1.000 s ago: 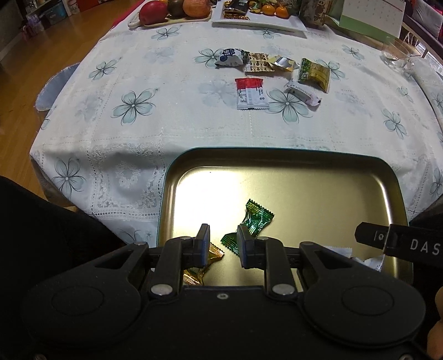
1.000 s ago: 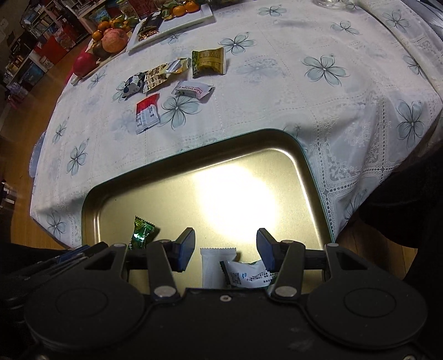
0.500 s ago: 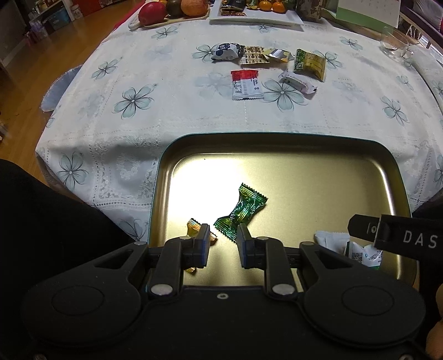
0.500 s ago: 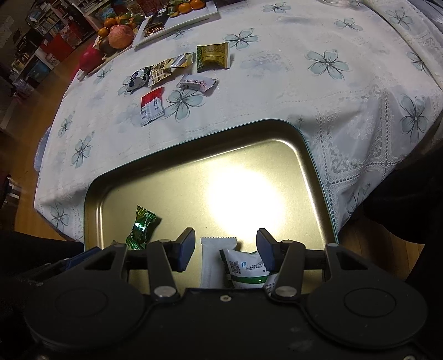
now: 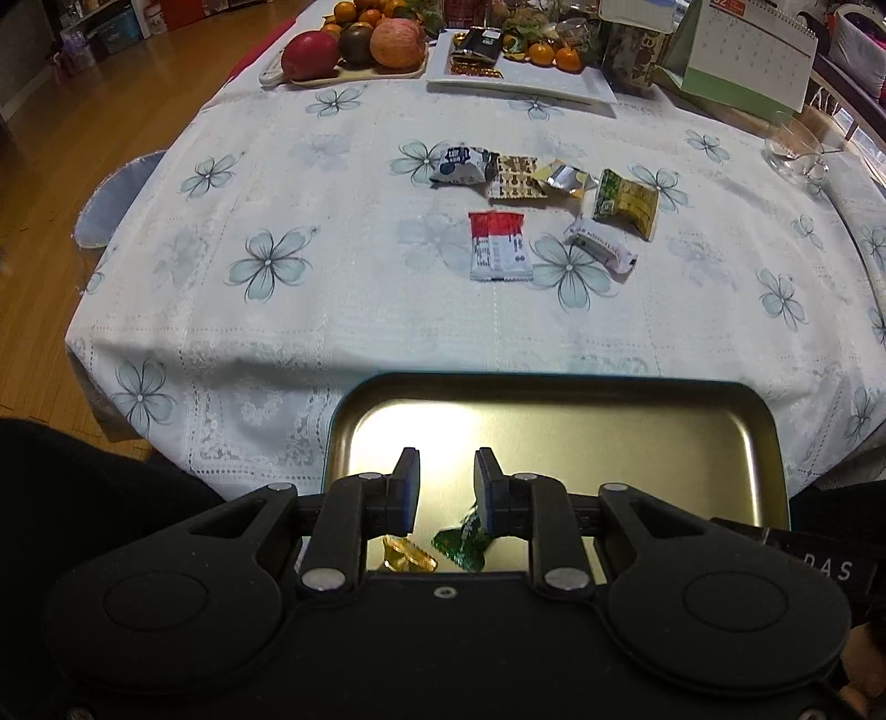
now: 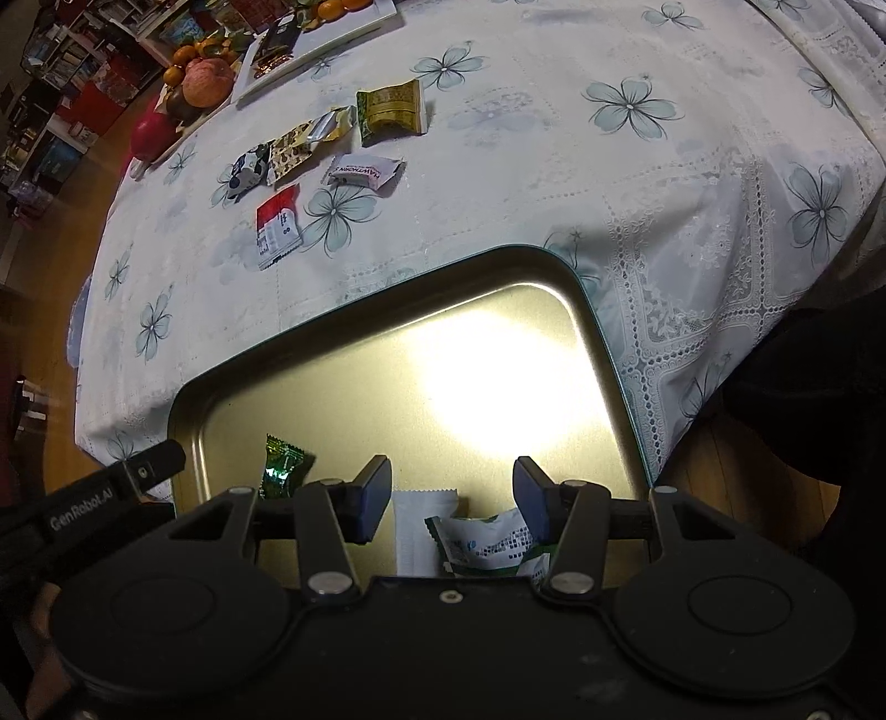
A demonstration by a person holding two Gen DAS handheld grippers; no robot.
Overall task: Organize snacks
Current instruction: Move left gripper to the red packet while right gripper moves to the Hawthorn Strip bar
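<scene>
A gold metal tray [image 5: 637, 432] [image 6: 343, 399] sits at the table's near edge. In it lie a green candy [image 5: 462, 545] [image 6: 279, 465], a gold candy [image 5: 407, 554], a plain white packet [image 6: 423, 520] and a white-green packet [image 6: 487, 540]. My left gripper [image 5: 446, 487] is open and empty above the tray's near left part. My right gripper [image 6: 451, 493] is open and empty above the white packets. Several loose snacks lie mid-table: a red-white packet [image 5: 498, 246] [image 6: 277, 227], a pink-white bar [image 5: 601, 243] [image 6: 362, 170], a green-yellow packet [image 5: 626, 202] [image 6: 392, 111] and others.
A floral white tablecloth [image 5: 332, 288] covers the table. At the back stand a fruit board [image 5: 354, 52], a white plate with oranges [image 5: 526, 72], a calendar [image 5: 742, 50] and a glass bowl [image 5: 797, 152]. Wooden floor [image 5: 83, 138] lies to the left.
Both grippers have pulled back and risen from the tray. The left camera now sees more table and less tray. The snacks in the tray have not moved.
</scene>
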